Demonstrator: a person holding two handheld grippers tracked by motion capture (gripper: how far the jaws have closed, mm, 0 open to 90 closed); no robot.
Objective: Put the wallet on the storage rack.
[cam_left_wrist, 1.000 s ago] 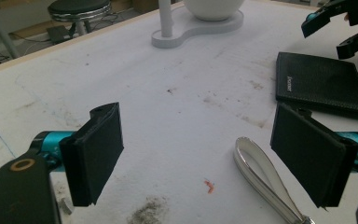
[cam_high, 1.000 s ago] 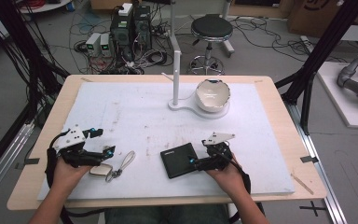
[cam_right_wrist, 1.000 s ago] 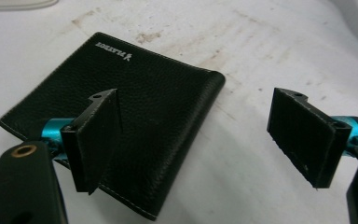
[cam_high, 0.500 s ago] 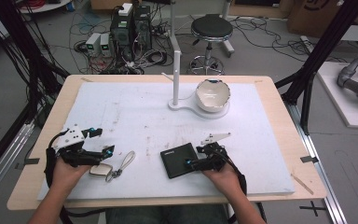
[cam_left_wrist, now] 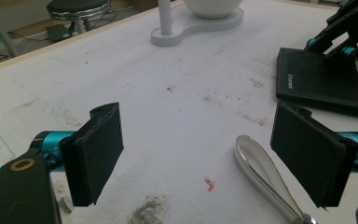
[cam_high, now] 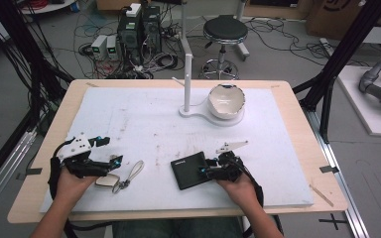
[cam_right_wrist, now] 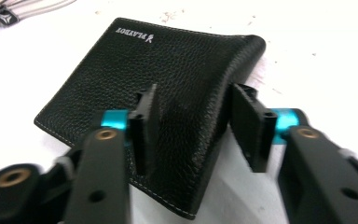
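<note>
Over the wallet (cam_right_wrist: 168, 93), right tongs (cam_right_wrist: 193, 126) straddling its edge, left tongs (cam_left_wrist: 209, 154) wide open

From the table's (cam_high: 297, 119) middle, the stand (cam_high: 188, 84) and the bowl (cam_high: 225, 99) on its base sit at twelve o'clock. The wallet (cam_high: 191, 169) lies at five o'clock, the right gripper (cam_high: 209, 171) touching its right edge. The key strap (cam_high: 129, 174) lies at seven o'clock, just right of the left gripper (cam_high: 110, 152).
</note>
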